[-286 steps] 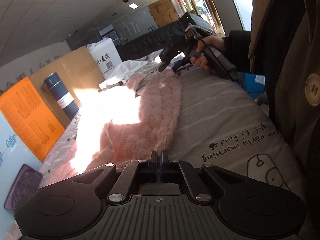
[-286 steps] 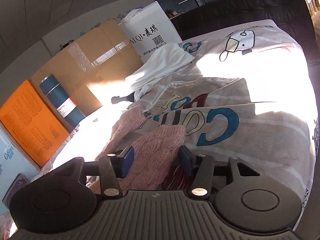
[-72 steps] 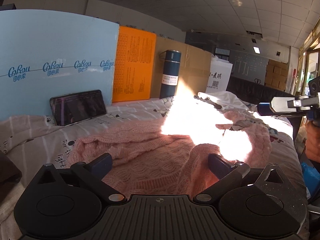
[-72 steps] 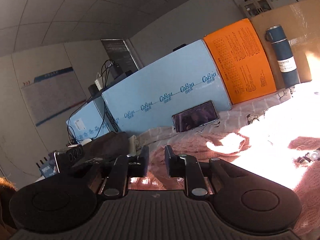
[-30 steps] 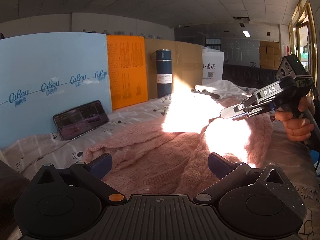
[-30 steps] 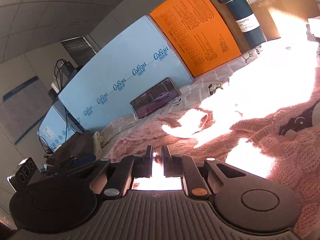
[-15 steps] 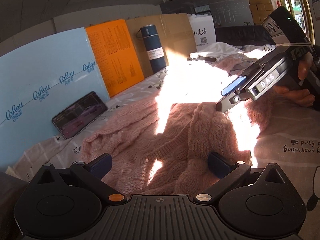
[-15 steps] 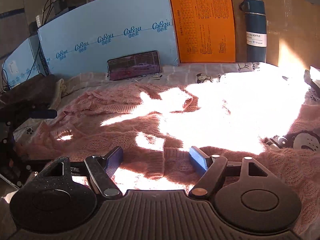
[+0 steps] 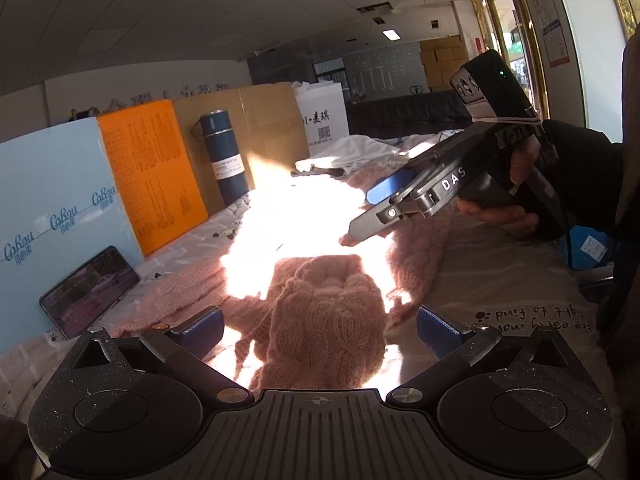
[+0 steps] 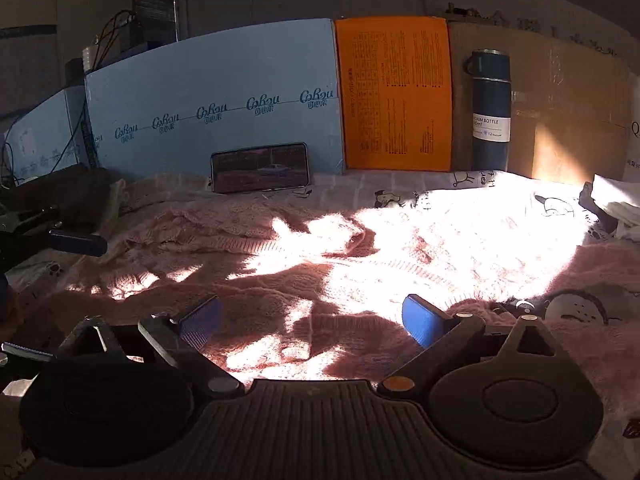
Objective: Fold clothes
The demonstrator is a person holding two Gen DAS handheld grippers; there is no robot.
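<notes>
Left wrist view: sweater (image 9: pixel 324 320) mid-fold on the bed (image 9: pixel 500 276).
Right gripper (image 9: pixel 362 216) jaws are opening, nothing between them; left gripper (image 9: pixel 318 326) jaws wide, straddling a folded sleeve, apparently ready to grasp.

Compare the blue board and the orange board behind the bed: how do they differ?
The blue board is much wider than the orange board. The blue board carries a repeated logo along a line; the orange board is covered in dense black text. A phone leans against the blue board, none against the orange. Both stand upright, side by side.
</notes>
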